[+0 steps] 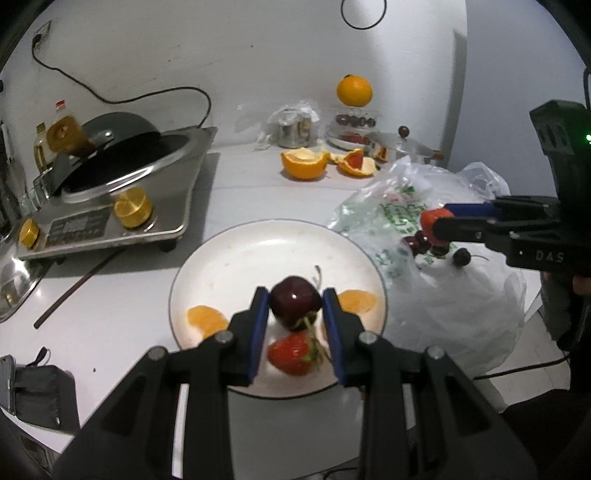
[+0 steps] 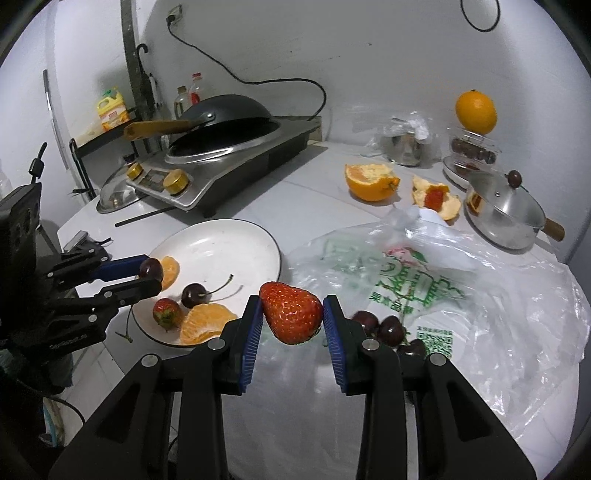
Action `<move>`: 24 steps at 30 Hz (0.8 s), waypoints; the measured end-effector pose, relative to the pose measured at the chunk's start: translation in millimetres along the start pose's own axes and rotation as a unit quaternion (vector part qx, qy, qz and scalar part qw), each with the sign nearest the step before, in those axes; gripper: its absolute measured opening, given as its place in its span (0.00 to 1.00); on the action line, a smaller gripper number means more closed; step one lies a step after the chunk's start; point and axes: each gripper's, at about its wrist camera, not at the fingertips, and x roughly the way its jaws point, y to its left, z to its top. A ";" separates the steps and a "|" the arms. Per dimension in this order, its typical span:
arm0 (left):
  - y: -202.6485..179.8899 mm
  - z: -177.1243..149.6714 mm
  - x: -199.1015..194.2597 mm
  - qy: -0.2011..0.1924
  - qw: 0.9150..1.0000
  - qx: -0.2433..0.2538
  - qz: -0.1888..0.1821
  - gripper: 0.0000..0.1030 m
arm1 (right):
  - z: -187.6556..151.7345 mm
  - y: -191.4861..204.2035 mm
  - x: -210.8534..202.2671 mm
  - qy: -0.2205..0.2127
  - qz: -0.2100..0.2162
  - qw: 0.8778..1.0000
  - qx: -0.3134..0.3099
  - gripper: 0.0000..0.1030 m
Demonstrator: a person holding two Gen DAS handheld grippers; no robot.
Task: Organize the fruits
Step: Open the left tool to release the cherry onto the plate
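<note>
Left gripper (image 1: pixel 294 302): clamps a dark cherry (image 1: pixel 294 300) above the white plate (image 1: pixel 258 240).
Right gripper (image 2: pixel 292 313): clamps a strawberry (image 2: pixel 291 312) over the plastic bag (image 2: pixel 498 295).

White plastered wall (image 2: pixel 388 55) behind, wall socket (image 2: pixel 173 14) w/ black cable (image 2: pixel 236 77) at upper left. White countertop (image 2: pixel 295 192); induction cooker (image 2: pixel 236 162) w/ wok (image 2: pixel 225 114) at back-left corner. Dim, cool light.

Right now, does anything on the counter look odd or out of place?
Yes: a whole orange is perched atop the clear container at the back, and a strawberry lies inside loose orange peel.
</note>
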 end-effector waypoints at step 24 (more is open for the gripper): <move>32.6 -8.8 41.9 0.032 0.999 -0.020 -0.004 0.31 | 17.9 26.9 36.7 0.012 0.018 0.999 -0.027 0.35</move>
